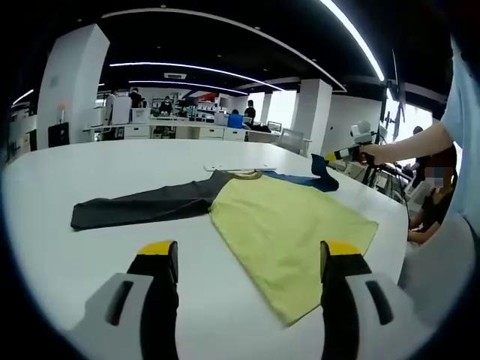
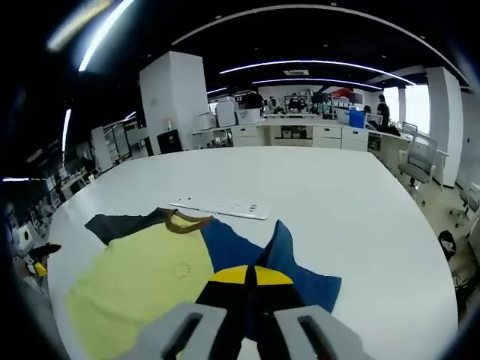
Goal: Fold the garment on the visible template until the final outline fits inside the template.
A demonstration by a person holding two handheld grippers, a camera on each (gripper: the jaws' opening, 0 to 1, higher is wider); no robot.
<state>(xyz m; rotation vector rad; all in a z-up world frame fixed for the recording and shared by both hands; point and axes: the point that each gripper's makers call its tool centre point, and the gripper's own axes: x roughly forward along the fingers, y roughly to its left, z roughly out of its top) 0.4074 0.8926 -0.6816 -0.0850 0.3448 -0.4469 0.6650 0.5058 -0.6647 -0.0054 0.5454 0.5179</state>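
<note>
A long-sleeved shirt (image 1: 289, 225) lies spread on the big white table (image 1: 112, 161), its yellow-green body flat and running toward the near table edge, with a brownish collar (image 1: 246, 175) at the top. One sleeve, dark grey (image 1: 142, 206), stretches straight out flat across the table away from the body. The other sleeve, blue (image 2: 289, 266), is lifted off the surface where the right tongs (image 2: 250, 276) have closed on it: the yellow-tipped jaws sit pressed together with the blue cloth pinched up between them into a peak. From the left gripper view those same tongs show at the far side of the shirt, held in a person's hand (image 1: 373, 153), with the blue sleeve end hanging from them. The left tongs (image 1: 250, 251) hover above the table near the bottom hem of the shirt, jaws spread wide apart and holding nothing. A thin white strip (image 2: 220, 207) lies flat on the table just beyond the collar. Desks and people stand in the office well behind the table.
</note>
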